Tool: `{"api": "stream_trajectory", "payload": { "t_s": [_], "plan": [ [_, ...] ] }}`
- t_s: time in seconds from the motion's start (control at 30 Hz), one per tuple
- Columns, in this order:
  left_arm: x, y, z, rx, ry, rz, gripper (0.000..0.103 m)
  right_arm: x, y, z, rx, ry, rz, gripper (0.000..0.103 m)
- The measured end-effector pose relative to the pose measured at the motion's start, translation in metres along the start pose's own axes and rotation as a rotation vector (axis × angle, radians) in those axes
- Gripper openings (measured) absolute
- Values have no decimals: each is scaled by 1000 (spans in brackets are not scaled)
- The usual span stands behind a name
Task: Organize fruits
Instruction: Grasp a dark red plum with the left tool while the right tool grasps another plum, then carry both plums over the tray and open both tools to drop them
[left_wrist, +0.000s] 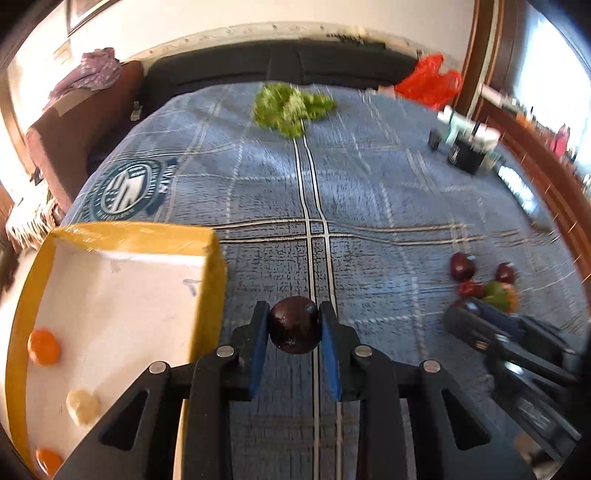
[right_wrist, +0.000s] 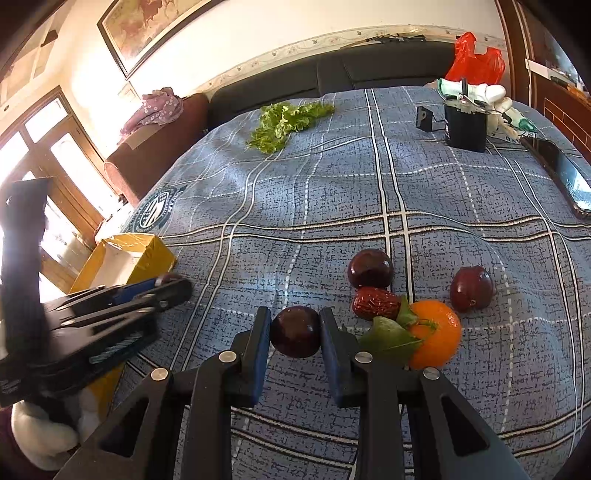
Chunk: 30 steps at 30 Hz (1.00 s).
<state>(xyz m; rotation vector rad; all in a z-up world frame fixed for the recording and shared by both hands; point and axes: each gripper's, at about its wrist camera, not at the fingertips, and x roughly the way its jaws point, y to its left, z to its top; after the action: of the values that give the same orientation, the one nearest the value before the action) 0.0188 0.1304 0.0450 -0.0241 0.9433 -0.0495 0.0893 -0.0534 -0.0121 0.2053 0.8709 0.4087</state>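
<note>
My left gripper (left_wrist: 294, 325) is shut on a dark plum (left_wrist: 294, 325) just right of the yellow box (left_wrist: 136, 238), which holds two oranges (left_wrist: 43, 347) and a pale fruit (left_wrist: 83, 406). My right gripper (right_wrist: 294, 330) is shut on another dark plum (right_wrist: 294, 331) low over the blue bedspread. Next to it lie two more plums (right_wrist: 370, 268) (right_wrist: 472, 288), a red date (right_wrist: 375, 302) and a leafy orange (right_wrist: 437, 332). The left gripper (right_wrist: 173, 286) shows in the right wrist view beside the box (right_wrist: 147, 254).
Green lettuce (right_wrist: 286, 120) lies at the far middle of the bed. A black device (right_wrist: 464, 127), gloves, a phone (right_wrist: 563, 177) and a red bag (right_wrist: 474, 62) are at the far right. A brown chair with cloth (right_wrist: 155, 107) stands far left.
</note>
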Motion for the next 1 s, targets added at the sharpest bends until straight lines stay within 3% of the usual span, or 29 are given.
{"api": "stream_trajectory", "payload": {
  "t_s": [0.2, 0.43, 0.57, 0.83, 1.0],
  "plan": [
    [-53, 22, -20, -105, -95, -12, 26, -6, 12, -5, -32, -16, 12, 29],
    [-99, 79, -55, -174, -157, 125, 27, -11, 41, -14, -111, -25, 69, 29],
    [-115, 125, -73, -276, -178, 154, 27, -26, 83, -23, -202, -28, 117, 29],
    [-114, 201, -105, -473, -164, 162, 27, -44, 194, -55, -332, 50, 322, 30],
    [-98, 212, -106, -482, -140, 139, 27, -23, 242, -85, -423, 126, 344, 30]
  ]
}}
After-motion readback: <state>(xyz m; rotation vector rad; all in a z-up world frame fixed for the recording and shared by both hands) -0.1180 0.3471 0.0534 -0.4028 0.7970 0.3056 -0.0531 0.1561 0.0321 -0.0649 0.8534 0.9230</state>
